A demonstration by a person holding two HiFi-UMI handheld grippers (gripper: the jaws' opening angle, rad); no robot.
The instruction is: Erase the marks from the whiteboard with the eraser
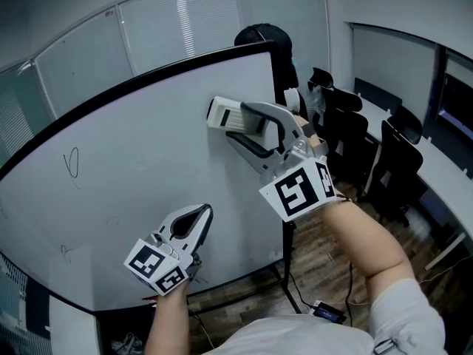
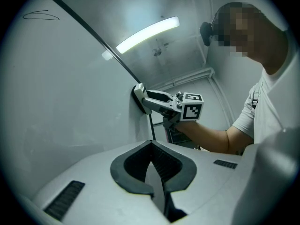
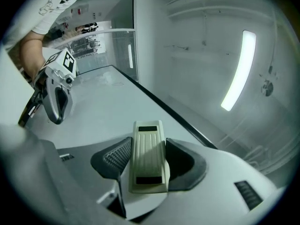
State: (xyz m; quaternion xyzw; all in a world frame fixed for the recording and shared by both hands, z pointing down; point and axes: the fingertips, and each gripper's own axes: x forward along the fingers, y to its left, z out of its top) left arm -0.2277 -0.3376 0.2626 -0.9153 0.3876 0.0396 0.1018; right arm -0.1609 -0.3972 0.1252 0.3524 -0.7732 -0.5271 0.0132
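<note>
While the right tool clamps the eraser against the whiteboard's upper right, the loop mark sits far left; sweep there, pad flat, pressure even; left tool hangs clenched, empty.

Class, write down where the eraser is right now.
In the head view the eraser sits right of centre, clamped in the right gripper and held against the whiteboard's upper right area, near its dark edge.
</note>
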